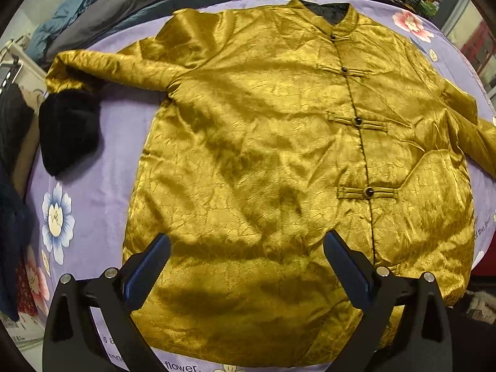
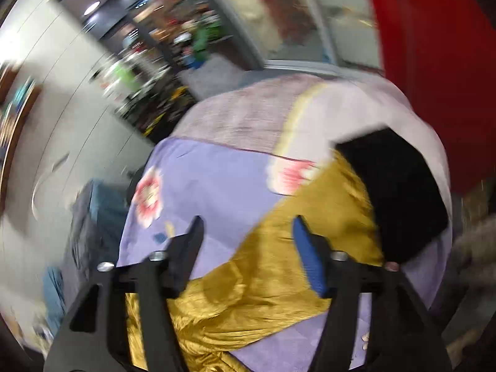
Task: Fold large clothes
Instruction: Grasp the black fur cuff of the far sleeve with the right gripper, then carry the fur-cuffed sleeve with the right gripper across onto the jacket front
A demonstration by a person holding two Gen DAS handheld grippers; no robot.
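Left gripper: nearest your left camera; your jaws stand wide apart above the near hem of the jacket, with nothing between the pads.
Right gripper: your jaws are parted and hold nothing; they hang over the right sleeve, and this view is blurred.
Jacket: gold, crinkled satin, spread flat with its front up on the bedsheet, collar at the far end, hem at the near end.
Closures: a row of frog fastenings with dark buttons runs down the front, right of centre, all done up.
Left sleeve: stretched out to the left, ending in a black fur cuff that lies on the sheet.
Right sleeve: angled across the sheet to its own black cuff.
Bedsheet: lilac with flower prints, under the whole garment.
Far edge: grey and teal clothes are heaped beyond the sheet.
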